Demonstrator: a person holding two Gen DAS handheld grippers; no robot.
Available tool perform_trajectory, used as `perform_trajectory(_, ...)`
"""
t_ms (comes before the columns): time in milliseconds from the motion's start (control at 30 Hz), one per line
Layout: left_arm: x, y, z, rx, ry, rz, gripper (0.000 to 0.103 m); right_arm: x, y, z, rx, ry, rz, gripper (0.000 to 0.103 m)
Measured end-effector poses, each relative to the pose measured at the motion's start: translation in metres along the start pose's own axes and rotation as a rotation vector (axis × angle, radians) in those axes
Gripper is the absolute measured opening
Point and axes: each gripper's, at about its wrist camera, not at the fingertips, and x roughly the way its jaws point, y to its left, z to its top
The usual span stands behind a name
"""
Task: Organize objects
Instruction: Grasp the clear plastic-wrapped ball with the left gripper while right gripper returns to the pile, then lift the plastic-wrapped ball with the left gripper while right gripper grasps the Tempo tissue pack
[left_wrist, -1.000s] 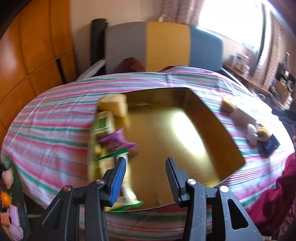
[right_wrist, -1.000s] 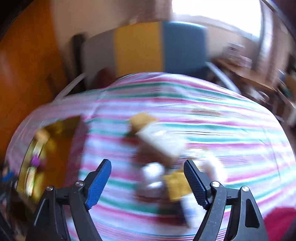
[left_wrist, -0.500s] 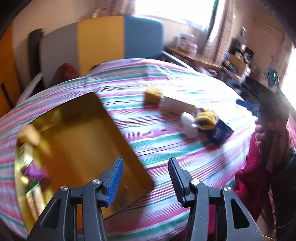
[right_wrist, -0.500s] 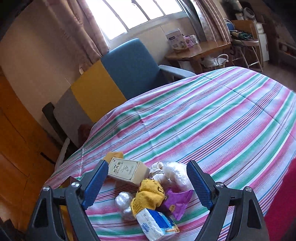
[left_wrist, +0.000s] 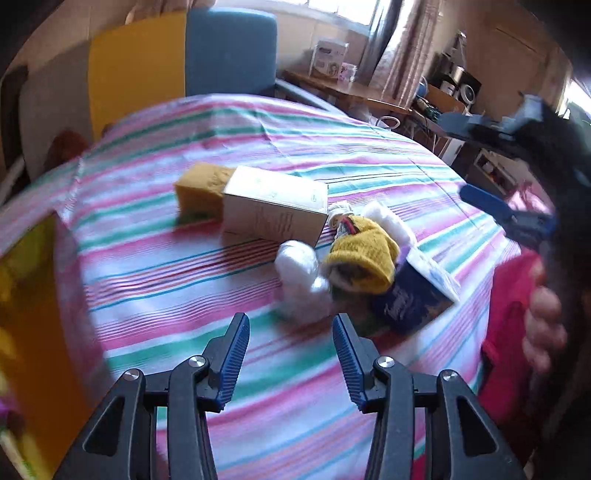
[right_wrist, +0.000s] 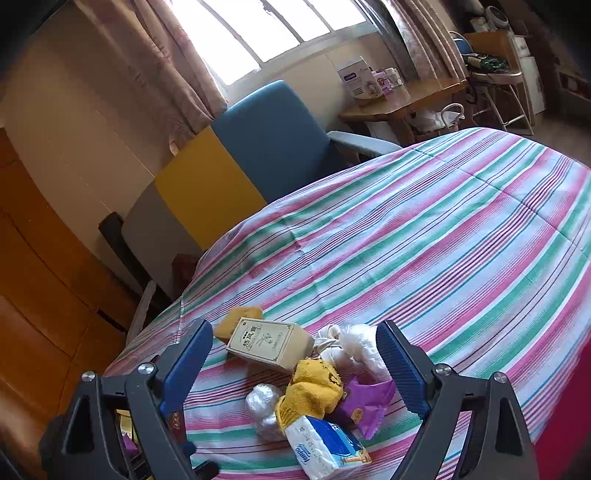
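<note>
Both claws gape empty: left claw (left_wrist: 291, 354) has just narrowed, right claw (right_wrist: 295, 365) just widened. The box (right_wrist: 269, 345), sock (right_wrist: 314, 387) and tissues (right_wrist: 328, 454) lie clustered on the tabletop (right_wrist: 443, 240), outside the gold tray (left_wrist: 33, 314).

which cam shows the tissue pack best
The right wrist view: the tissue pack lies sharp and close, its white and blue front facing the lens. The left wrist view shows it blurred, partly behind the yellow knitted thing.

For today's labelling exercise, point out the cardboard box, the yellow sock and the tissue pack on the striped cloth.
cardboard box (right_wrist: 264, 341): right wrist view, on its printed top face.
yellow sock (right_wrist: 314, 387): right wrist view, on its bunched middle.
tissue pack (right_wrist: 327, 448): right wrist view, on its blue and white wrapper.
</note>
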Motion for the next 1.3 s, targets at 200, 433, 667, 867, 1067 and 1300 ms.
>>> perform_trajectory(200,0.044,0.001,0.021,-0.081,0.036,-0.018,0.047,0.0,0.0,-0.001,0.001,0.002,0.025,0.091)
perform_trajectory(433,0.07,-0.009,0.017,-0.018,0.035,0.026,0.036,0.001,0.002,-0.002,-0.016,0.003,0.046,0.087)
perform_trajectory(667,0.041,-0.013,-0.017,0.028,0.038,0.044,0.036,0.003,0.01,-0.004,-0.063,0.013,0.037,0.086)
perform_trajectory(867,0.018,-0.015,-0.056,0.108,-0.019,0.053,0.036,0.003,0.009,-0.004,-0.057,0.019,0.023,0.086)
perform_trajectory(1067,0.012,-0.015,-0.072,0.136,-0.09,0.066,0.036,0.008,0.013,-0.006,-0.077,0.042,-0.01,0.086)
perform_trajectory(1300,0.013,-0.022,-0.081,0.188,-0.158,0.098,0.037,0.013,0.017,-0.009,-0.112,0.065,-0.043,0.086)
